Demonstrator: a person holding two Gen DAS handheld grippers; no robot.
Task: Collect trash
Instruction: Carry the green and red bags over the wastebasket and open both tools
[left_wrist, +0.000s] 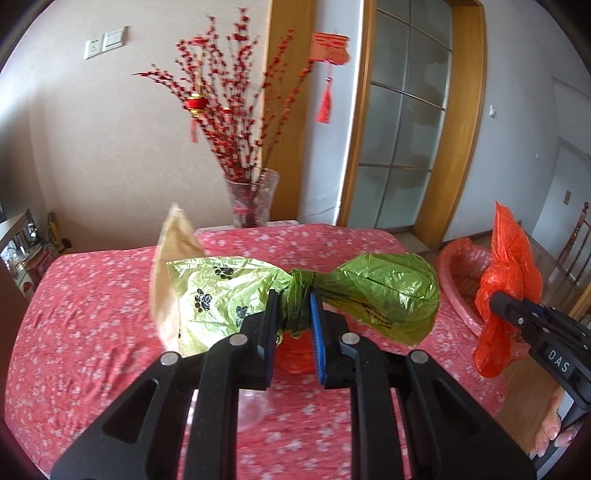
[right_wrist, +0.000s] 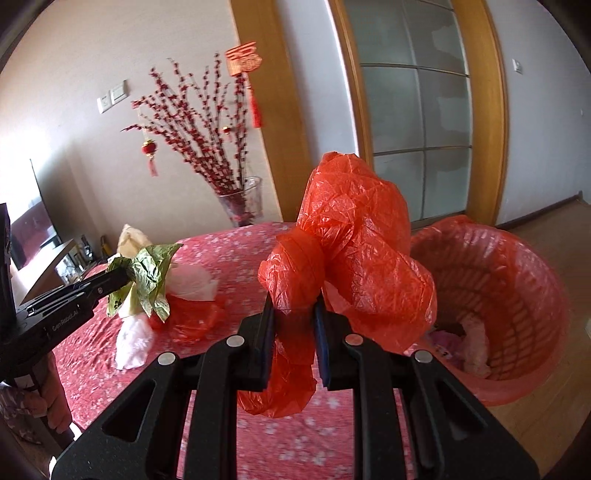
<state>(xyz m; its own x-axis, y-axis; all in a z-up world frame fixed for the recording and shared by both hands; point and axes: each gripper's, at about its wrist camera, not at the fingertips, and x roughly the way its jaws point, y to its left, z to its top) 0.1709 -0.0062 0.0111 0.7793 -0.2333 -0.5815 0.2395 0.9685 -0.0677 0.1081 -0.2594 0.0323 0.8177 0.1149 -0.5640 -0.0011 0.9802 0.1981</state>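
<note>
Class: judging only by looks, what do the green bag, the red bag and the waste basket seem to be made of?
Green bag: thin plastic film, slightly glossy; it crinkles and bunches at a knot.
Red bag: very thin translucent plastic; light shows through its wrinkles.
Waste basket: probably rigid moulded plastic with a slotted wall, lined with red film.

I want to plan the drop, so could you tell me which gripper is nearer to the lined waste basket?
The right gripper, shut on the red bag, is beside the basket. The left gripper, holding the green bag, is farther away over the table.
</note>
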